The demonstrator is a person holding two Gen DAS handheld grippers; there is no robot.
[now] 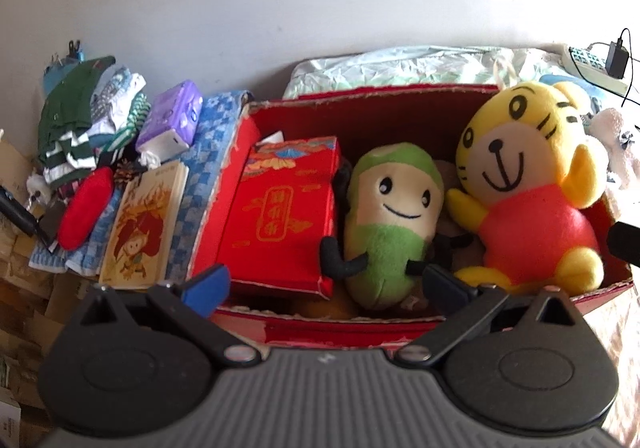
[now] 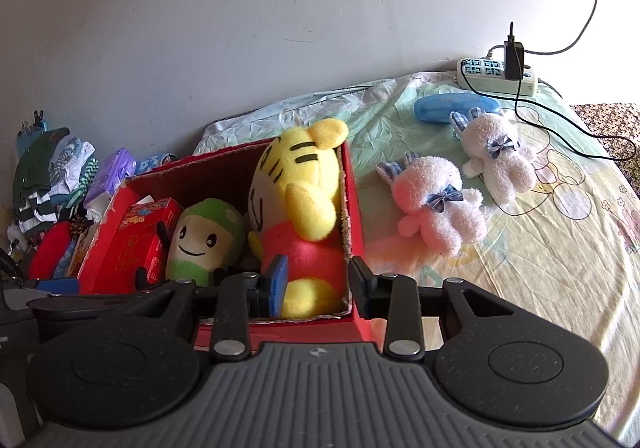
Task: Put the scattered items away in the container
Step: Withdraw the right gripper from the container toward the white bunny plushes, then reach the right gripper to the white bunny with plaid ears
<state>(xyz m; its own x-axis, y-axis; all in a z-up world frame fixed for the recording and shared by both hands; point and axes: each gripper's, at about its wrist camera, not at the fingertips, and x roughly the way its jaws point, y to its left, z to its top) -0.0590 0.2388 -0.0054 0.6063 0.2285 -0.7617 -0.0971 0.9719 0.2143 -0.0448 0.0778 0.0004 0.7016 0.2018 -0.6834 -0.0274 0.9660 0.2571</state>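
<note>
A red cardboard box (image 1: 320,328) (image 2: 354,208) sits on the bed. Inside it are a red packet (image 1: 280,208) (image 2: 140,244), a green bean plush (image 1: 392,216) (image 2: 204,240) and a yellow tiger plush (image 1: 532,184) (image 2: 300,200). My left gripper (image 1: 324,284) is open and empty over the box's near edge. My right gripper (image 2: 318,288) is open and empty, its fingers straddling the box's right near corner. Two pink-white bunny plushes (image 2: 436,204) (image 2: 496,152) lie on the sheet right of the box.
A blue case (image 2: 456,106) and a power strip (image 2: 498,76) with charger and cable lie at the back right. Left of the box lie a book (image 1: 144,224), a red pouch (image 1: 86,208), a purple tissue pack (image 1: 172,120) and folded clothes (image 1: 84,116).
</note>
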